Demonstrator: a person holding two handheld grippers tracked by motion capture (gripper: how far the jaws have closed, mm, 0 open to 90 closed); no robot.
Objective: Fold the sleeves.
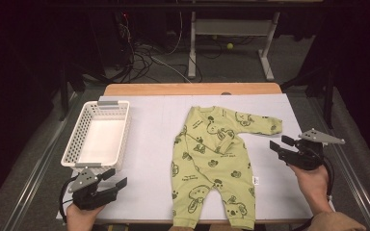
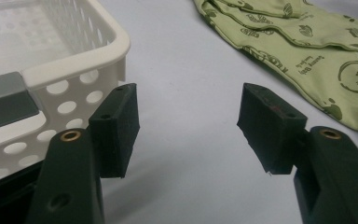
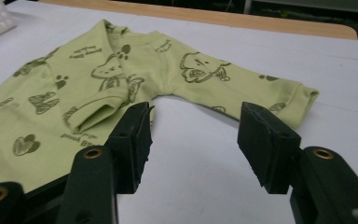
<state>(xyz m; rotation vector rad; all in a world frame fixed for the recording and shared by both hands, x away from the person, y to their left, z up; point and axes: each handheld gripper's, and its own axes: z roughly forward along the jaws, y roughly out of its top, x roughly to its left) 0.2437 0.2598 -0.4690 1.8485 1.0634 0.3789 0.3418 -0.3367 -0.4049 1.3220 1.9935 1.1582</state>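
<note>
**Baby romper laid flat, my two grippers waiting at either side**

Baby romper (image 1: 212, 163), pale green with dark cartoon prints, lies spread on the grey table (image 1: 149, 139). Its neck points away from me and its legs reach the near edge, so its long axis runs from far to near. One sleeve is already folded in across the chest. The other sleeve (image 1: 260, 124) stretches straight out toward my right side, its cuff lying flat on the table.

My right gripper (image 1: 280, 143) is the nearer one to the garment. It hovers just beside the outstretched sleeve, pointing inward across the table. In the right gripper view the cuff (image 3: 298, 100) lies just beyond my right-hand jaw, and the armpit curve sits ahead of the gap. The jaws stand apart with only bare table between them, gripping nothing. I judge the next move to be a short reach forward to that sleeve, taking it near the cuff.

My left gripper (image 1: 113, 179) rests near the front left corner of the table, well apart from the romper. Its jaws are also spread wide and hold nothing. In the left gripper view the romper's edge (image 2: 307, 51) lies off to the far right.

A white plastic basket (image 1: 118, 108) with a perforated wall stands just beyond my left gripper. Nothing lies between my right gripper and the sleeve.
</note>
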